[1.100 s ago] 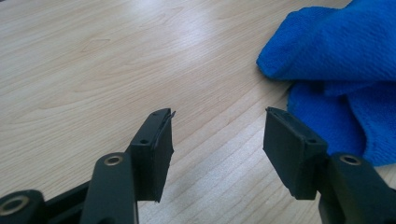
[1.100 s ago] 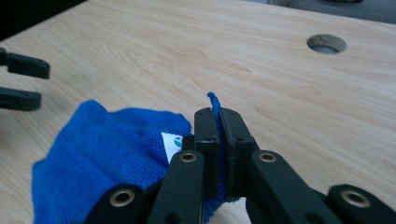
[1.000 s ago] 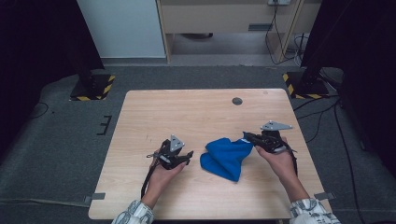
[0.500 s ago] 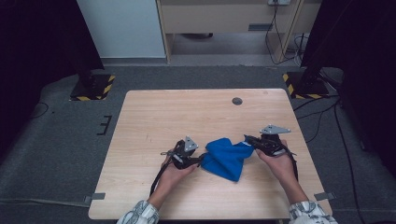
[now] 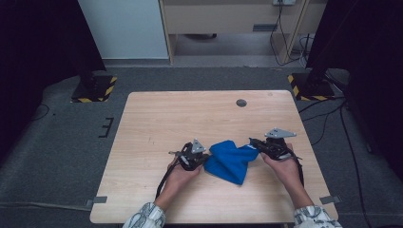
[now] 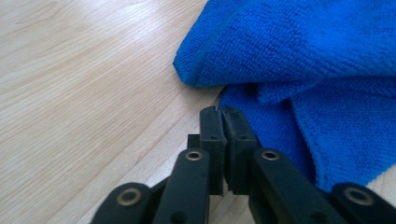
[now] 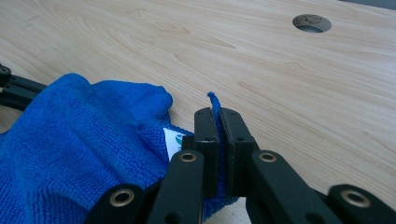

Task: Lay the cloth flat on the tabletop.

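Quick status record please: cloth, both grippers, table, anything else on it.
cloth: blue cloth, crumpled, near front middle of table
right gripper: shut on a cloth edge; white label beside jaws
left gripper: jaws shut, tips at cloth's edge, nothing visibly between them
table: light wood, round hole near far edge
other items: none seen

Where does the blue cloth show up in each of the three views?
High view: blue cloth near the table's front middle, between both grippers.
Left gripper view: upper right, just beyond the closed fingers.
Right gripper view: lower left, an edge pinched between the fingers.
Shared landmark: the wooden table.
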A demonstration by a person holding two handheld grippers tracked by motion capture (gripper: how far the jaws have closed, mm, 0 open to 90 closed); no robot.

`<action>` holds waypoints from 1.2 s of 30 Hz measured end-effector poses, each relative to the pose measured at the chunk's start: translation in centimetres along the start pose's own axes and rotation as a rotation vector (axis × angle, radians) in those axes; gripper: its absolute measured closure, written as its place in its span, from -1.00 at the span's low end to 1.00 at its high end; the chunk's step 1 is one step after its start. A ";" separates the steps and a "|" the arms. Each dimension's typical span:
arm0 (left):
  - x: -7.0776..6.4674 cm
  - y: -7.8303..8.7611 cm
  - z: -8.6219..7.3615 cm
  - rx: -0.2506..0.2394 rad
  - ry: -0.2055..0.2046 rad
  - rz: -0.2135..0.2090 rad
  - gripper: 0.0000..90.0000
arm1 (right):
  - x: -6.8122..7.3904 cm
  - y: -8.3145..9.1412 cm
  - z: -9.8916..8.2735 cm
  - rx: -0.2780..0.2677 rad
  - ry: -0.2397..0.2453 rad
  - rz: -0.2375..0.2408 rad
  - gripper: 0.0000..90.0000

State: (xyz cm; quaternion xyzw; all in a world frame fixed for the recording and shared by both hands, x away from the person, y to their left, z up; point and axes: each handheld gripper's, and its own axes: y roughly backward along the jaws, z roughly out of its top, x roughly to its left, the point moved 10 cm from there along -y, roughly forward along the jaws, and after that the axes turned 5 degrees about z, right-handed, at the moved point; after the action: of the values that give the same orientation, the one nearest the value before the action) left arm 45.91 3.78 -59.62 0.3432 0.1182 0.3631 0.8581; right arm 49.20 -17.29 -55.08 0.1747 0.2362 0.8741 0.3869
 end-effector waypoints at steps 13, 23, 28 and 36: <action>1.7 2.6 -0.4 -0.010 0.024 0.050 0.96 | -1.4 0.0 -1.3 0.016 -0.019 -0.036 0.92; 2.3 3.0 -1.2 0.014 0.036 0.058 0.96 | -1.3 -0.2 -1.3 0.013 -0.022 -0.040 0.93; 2.1 2.7 -1.5 0.032 0.028 0.053 0.96 | -1.5 -0.1 -1.3 0.017 -0.018 -0.049 0.94; 1.8 3.3 -0.8 -0.017 0.027 0.064 0.61 | -1.8 -0.1 -2.0 0.042 -0.037 -0.050 0.94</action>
State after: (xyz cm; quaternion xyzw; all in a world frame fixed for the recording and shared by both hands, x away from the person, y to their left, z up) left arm 45.07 7.12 -57.95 0.3347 0.1154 0.3961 0.8472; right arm 49.43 -19.15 -57.07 0.1927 0.2514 0.8558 0.4090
